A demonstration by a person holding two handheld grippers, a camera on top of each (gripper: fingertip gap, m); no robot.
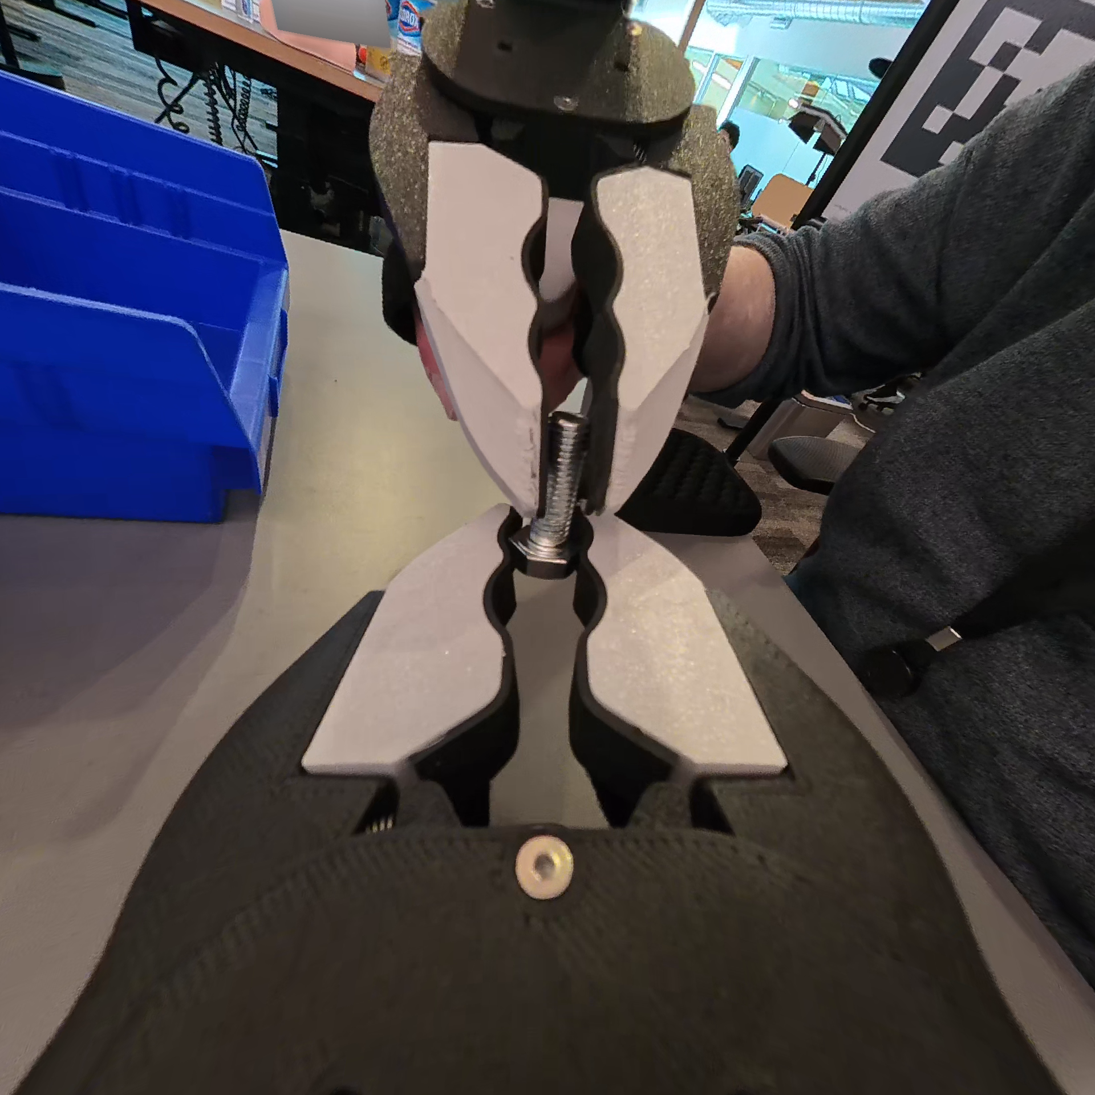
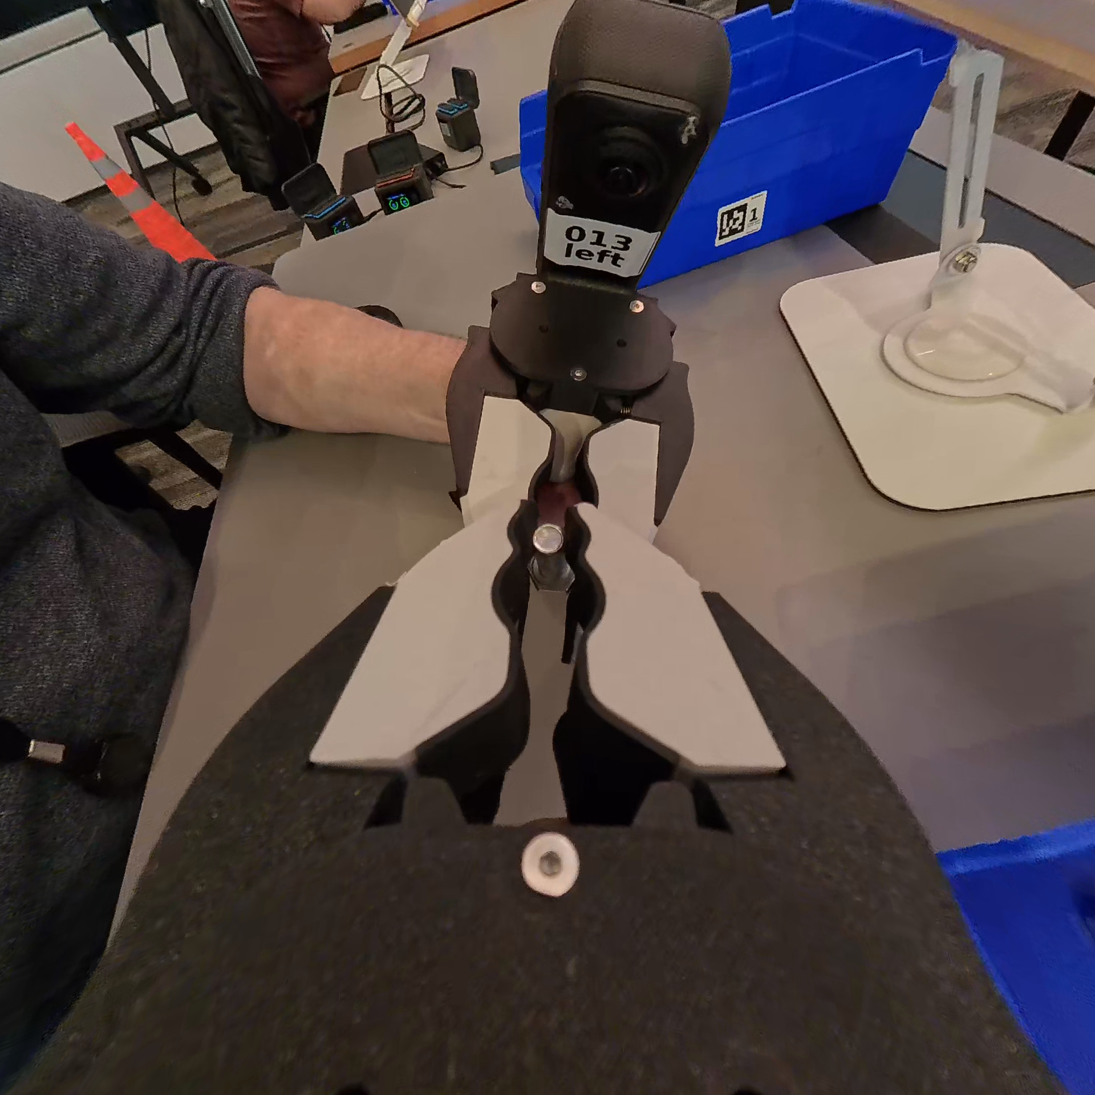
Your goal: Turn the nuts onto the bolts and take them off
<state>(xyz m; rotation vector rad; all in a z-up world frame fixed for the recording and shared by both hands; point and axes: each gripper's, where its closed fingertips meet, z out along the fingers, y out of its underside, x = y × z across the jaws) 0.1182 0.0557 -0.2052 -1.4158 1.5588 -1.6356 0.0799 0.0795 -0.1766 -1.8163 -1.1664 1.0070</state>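
A white label with dark print sits on the camera housing above the left gripper (image 2: 554, 509), a small square-patterned sticker (image 2: 740, 217) marks the blue bin (image 2: 829, 148), and a large black-and-white checker board (image 1: 972, 89) stands behind the sleeve (image 1: 948, 284). The bolt (image 1: 563, 468) is bright steel with clean threads; a hex part (image 1: 542, 560) sits at its near end, head or nut I cannot tell. The left gripper (image 1: 545, 548) is clamped on that hex end, and the right gripper (image 1: 566, 498) is closed around the threaded shank, the two meeting tip to tip above the grey table (image 1: 355, 450). Bare tabletop lies below; a bin (image 1: 130, 308) stands near on one side, the table edge close on the other.
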